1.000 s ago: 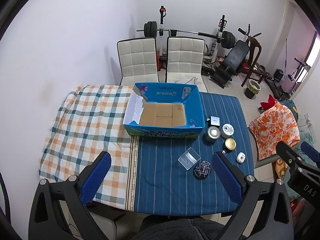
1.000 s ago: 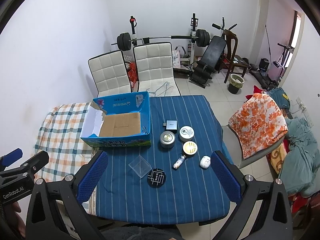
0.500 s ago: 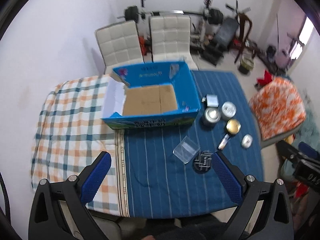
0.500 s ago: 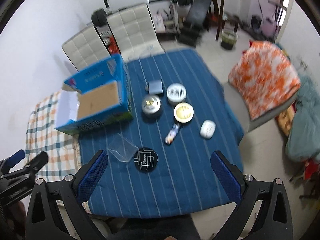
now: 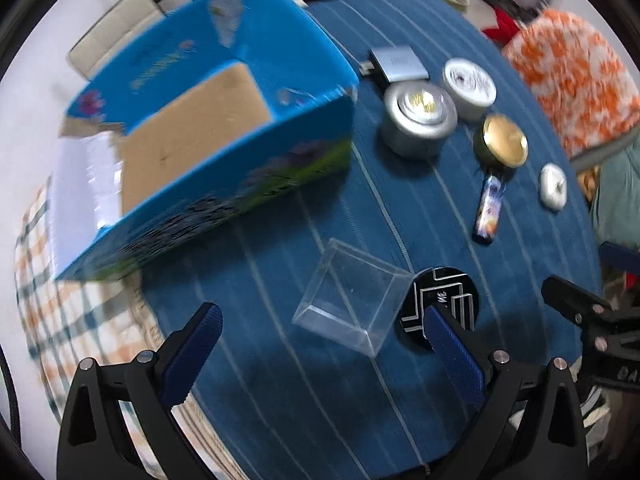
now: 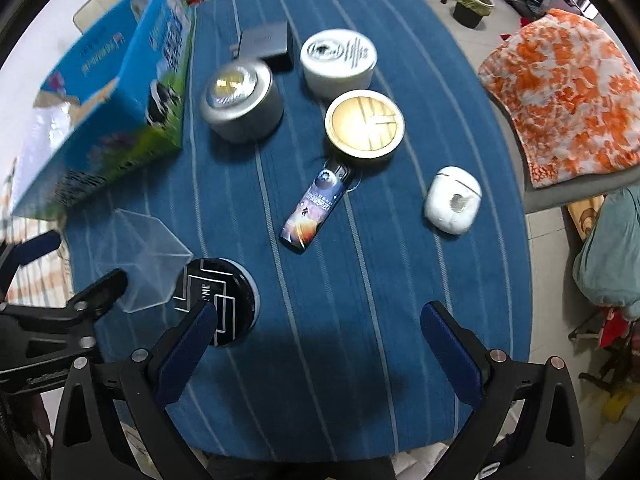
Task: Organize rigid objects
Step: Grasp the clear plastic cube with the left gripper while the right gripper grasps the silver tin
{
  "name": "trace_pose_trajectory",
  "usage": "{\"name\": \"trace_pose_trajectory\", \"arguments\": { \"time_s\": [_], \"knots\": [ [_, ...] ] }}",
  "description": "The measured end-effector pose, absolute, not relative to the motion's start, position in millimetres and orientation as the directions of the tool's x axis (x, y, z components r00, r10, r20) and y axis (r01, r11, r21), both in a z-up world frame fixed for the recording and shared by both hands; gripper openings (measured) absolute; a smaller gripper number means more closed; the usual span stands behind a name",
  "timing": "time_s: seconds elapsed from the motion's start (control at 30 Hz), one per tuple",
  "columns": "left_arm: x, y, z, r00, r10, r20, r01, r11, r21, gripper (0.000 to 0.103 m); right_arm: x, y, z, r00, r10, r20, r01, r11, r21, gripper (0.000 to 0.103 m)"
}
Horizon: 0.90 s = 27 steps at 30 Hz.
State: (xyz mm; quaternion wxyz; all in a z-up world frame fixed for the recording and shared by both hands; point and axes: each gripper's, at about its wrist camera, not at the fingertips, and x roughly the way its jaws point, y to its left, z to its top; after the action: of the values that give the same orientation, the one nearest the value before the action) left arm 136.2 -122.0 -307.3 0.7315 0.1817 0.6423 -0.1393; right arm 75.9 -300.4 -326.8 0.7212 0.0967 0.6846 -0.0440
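Both grippers, left gripper [image 5: 320, 348] and right gripper [image 6: 318, 344], have dropped from high overview to just above the table [image 6: 360, 320], jaws spread and empty. Clear box [image 5: 352, 300] and black disc [image 6: 218, 300] lie nearest; blue carton [image 5: 208, 120] awaits them.

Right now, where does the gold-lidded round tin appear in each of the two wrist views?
Left wrist view: the gold-lidded tin is at upper right, just above the colourful lighter.
Right wrist view: the tin is above the centre, again just above the lighter.
Shared landmark: the silver round tin lies to its left in both.
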Motion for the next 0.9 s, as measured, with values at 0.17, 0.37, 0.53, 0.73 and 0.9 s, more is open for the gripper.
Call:
{"name": "trace_pose_trajectory", "arguments": {
  "time_s": [0.17,0.37,0.53,0.73,0.9],
  "knots": [
    [145.1,-140.2,-349.3,0.055,0.076,-0.996,0.51,0.855,0.093,0.103,86.3,-297.3,-343.1,0.033,0.078,-0.996,0.178,0.981,0.083,0.103],
    [153.7,-141.1,-374.9,-0.01,0.048,-0.999,0.471,0.881,0.037,0.087,112.6,-299.7,-336.4,0.06,0.104,-0.993,0.174,0.978,0.113,0.103],
    [153.7,-121.3,-373.3,-0.005,-0.01,-1.0,0.295,0.956,-0.011,0.072,149.4,-296.5,-328.6,0.111,0.132,-0.985,0.17,0.974,0.15,0.103],
    [150.4,-88.3,-368.2,0.038,0.039,-0.999,0.01,0.999,0.04,0.067,203.9,-287.8,-333.3,0.146,0.151,-0.978,0.139,0.975,0.171,0.099],
    [158.9,-66.7,-362.3,0.02,0.027,-0.999,-0.081,0.996,0.025,0.065,242.7,-277.7,-349.9,0.117,0.166,-0.979,0.082,0.981,0.176,0.089]
  ]
}}
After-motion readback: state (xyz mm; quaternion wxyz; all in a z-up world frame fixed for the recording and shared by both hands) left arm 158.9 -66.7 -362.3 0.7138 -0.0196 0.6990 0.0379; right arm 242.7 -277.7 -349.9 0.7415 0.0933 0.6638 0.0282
